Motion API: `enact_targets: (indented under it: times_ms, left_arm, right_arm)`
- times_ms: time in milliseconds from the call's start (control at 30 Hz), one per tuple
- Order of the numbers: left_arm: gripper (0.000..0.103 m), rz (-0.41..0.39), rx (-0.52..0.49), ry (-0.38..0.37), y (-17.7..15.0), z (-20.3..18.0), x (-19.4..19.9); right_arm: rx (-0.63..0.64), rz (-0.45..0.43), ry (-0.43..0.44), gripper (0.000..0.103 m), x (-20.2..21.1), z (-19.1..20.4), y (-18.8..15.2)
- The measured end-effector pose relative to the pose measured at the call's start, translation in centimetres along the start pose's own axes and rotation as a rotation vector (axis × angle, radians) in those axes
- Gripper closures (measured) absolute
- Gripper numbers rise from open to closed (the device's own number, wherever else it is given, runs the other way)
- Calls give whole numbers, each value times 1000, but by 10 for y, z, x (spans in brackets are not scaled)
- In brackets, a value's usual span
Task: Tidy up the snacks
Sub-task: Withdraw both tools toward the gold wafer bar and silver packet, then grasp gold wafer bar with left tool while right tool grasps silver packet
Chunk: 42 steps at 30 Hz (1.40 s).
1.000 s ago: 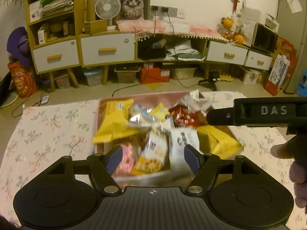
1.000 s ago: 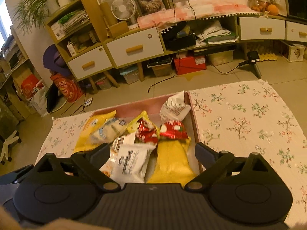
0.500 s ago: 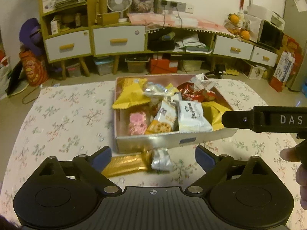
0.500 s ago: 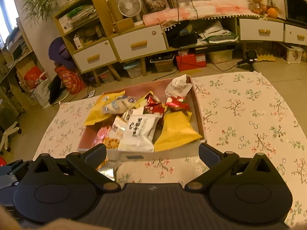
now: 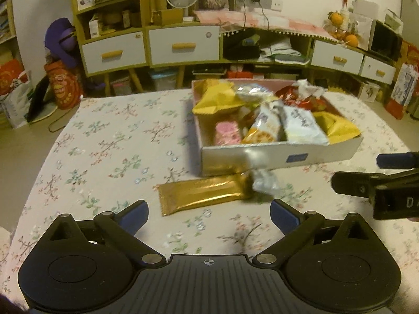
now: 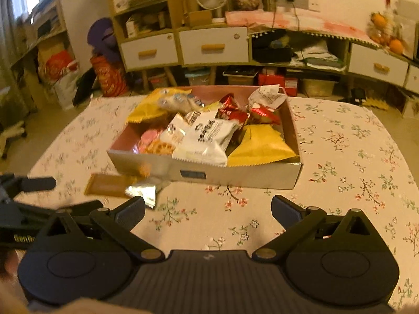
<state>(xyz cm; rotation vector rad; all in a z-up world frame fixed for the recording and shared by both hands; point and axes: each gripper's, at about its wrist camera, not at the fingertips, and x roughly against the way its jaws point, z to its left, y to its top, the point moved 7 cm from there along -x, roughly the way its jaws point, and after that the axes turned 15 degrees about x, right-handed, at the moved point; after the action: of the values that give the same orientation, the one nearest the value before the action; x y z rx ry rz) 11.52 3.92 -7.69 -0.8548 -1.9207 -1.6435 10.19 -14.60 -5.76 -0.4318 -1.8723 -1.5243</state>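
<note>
- Black plastic left claw (image 5: 209, 216), its blue-padded jaws just spread wide, grips nothing; bare floral cloth lies between them.
- Right claw (image 6: 208, 210) has likewise just been opening, stands wide and is empty too.
- Flower-printed cloth covers the surface (image 5: 110, 151).
- Just beyond the left claw lies a flat, shiny gold wrapper bar (image 5: 203, 192), with a crinkled silver packet (image 5: 264, 181) at its right end, both near the box's near wall.
- Farther off, the shallow rectangular cardboard box (image 6: 235, 174) holds glossy snack bags: yellow, white, red, pink.
- Wooden drawer cabinets (image 5: 183, 43) line the far wall.
</note>
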Motion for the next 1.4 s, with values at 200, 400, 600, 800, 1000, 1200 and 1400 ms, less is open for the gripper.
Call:
enact_targets:
  times_ms: [200,400,600,800,1000,1200,1400]
  left_arm:
    - [3,1,-39,21,-8,21,-18]
    - [3,-24,-132,-46,-2,27,-37]
    - [3,3,-221,-167,12,15,-58]
    - [3,55,-335,-226,11,-1,-72]
    - [12,128,-294,-263,9,2,-71]
    - [46,138,-274,-254,5,1,-58]
    - [68,146,-218,-213,-3,2,-46]
  right_arm:
    - [62,38,23,0,-13,10,-15]
    - [118,68,47,0,-24,22,-24]
    - [171,68,77,0,-32,31,-26]
    - [195,30,65,0,-39,31,-21]
    - [185,9,77,0,-42,33,-14]
    - [112,6,160,0,-39,35,-6]
    - [12,13,214,0,-40,34,3]
